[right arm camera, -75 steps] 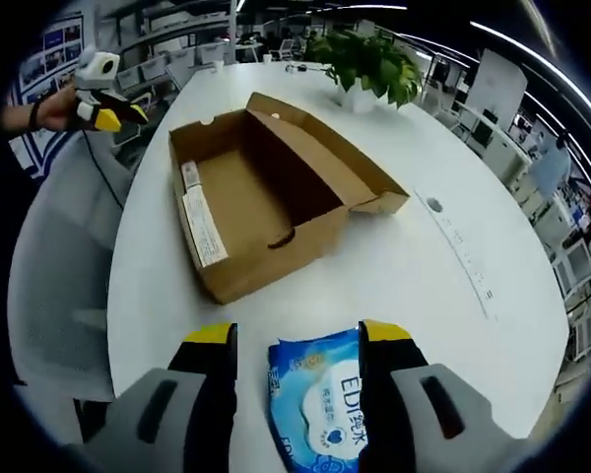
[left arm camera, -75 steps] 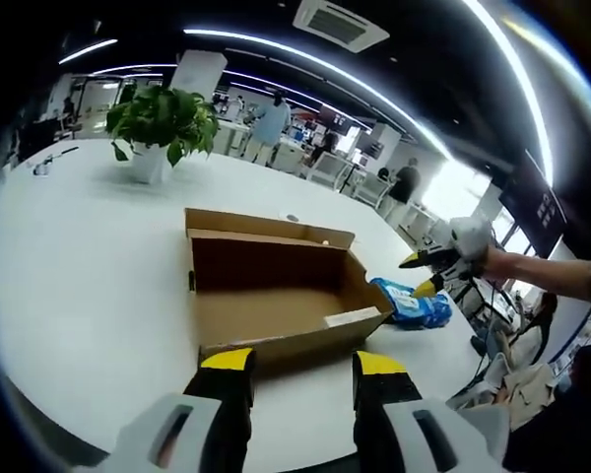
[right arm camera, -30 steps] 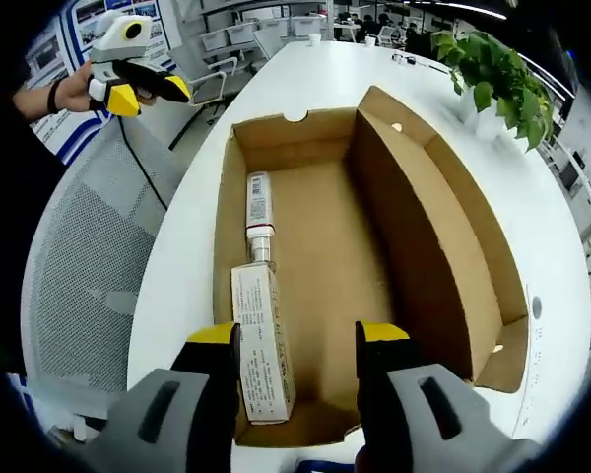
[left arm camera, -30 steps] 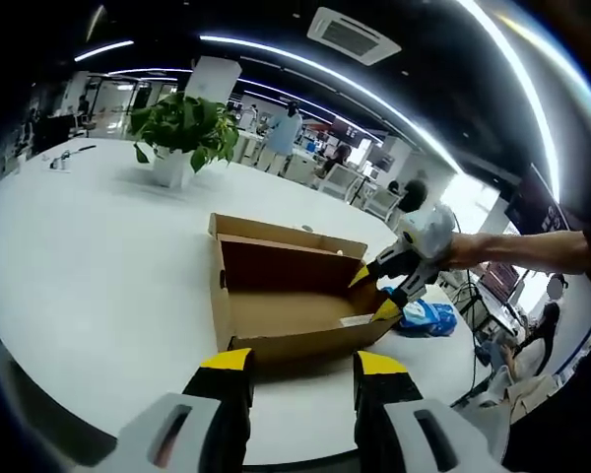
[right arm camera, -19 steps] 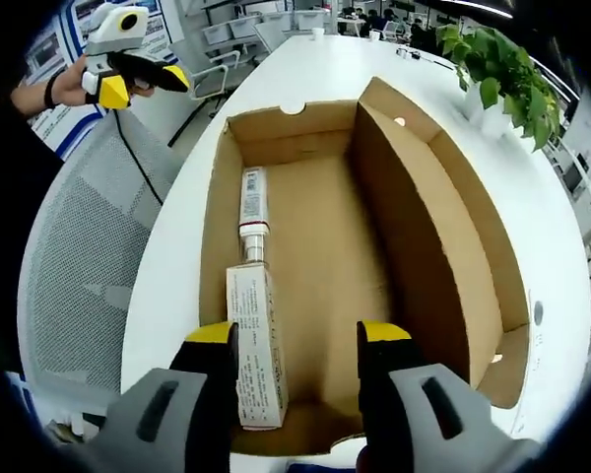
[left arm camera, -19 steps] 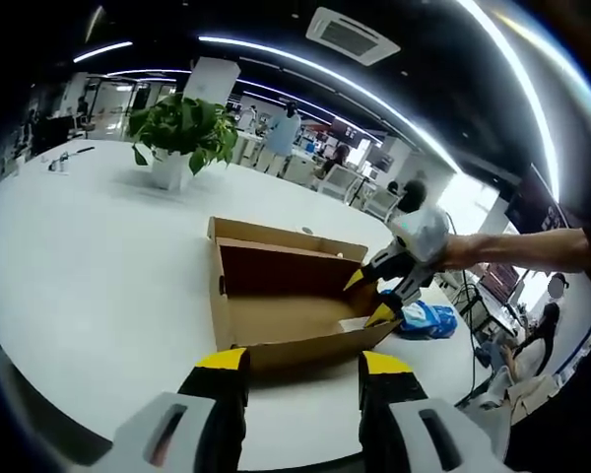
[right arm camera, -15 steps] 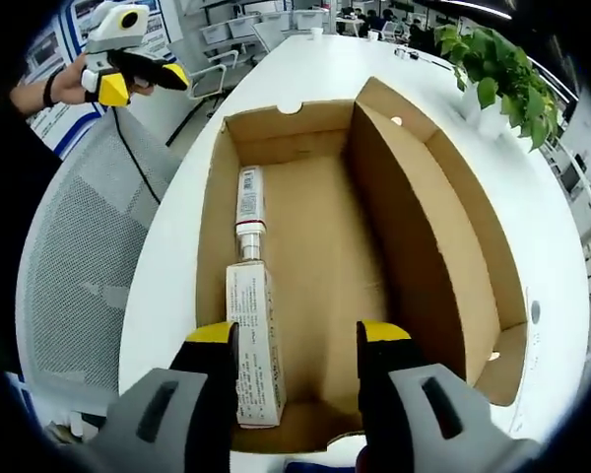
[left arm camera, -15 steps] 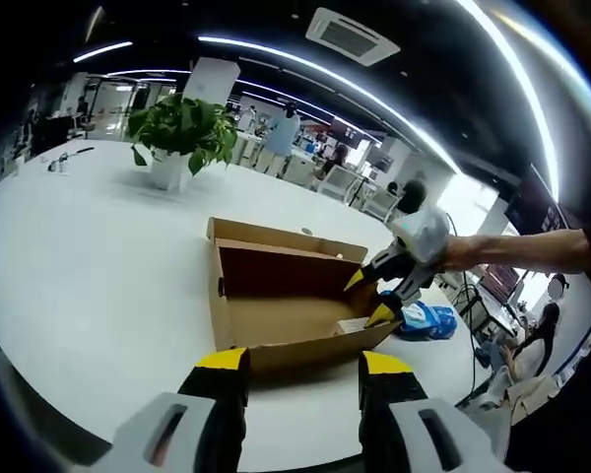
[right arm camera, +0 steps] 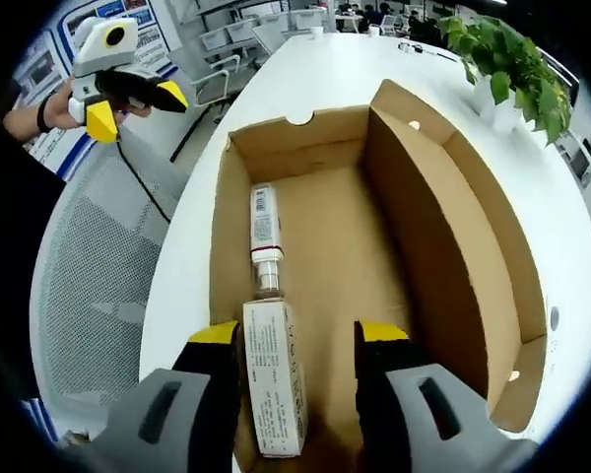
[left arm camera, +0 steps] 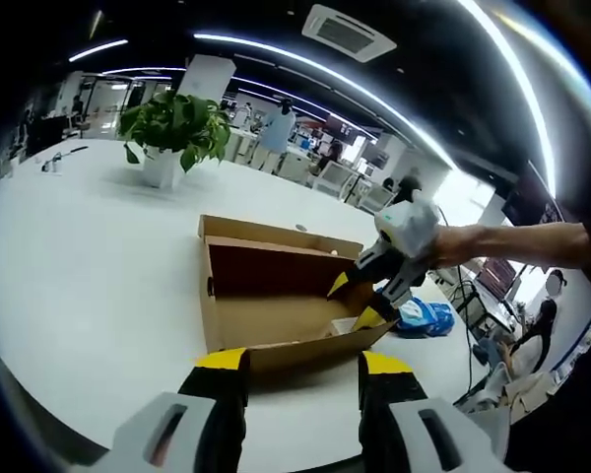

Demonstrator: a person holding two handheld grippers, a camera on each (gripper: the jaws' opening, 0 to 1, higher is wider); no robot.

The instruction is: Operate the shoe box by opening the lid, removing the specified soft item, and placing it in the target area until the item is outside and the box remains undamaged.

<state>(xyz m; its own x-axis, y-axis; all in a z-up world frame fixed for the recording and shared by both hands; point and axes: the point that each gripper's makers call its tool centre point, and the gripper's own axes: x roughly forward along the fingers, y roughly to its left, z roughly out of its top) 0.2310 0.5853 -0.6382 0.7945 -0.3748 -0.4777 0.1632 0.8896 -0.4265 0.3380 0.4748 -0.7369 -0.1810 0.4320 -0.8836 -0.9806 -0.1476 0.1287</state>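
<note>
The shoe box is seen in plain brown cardboard, with white printed labels on its inner wall. The bench is white. A blue packet with white patches is seen beside the box. The plant is green in a white pot. Both grippers are grey with yellow tips.

Right tool moved from wipes pack into shoe box

The pack lies partly hidden behind the right gripper and the box corner. Print on the label inside the box is too small to read.
</note>
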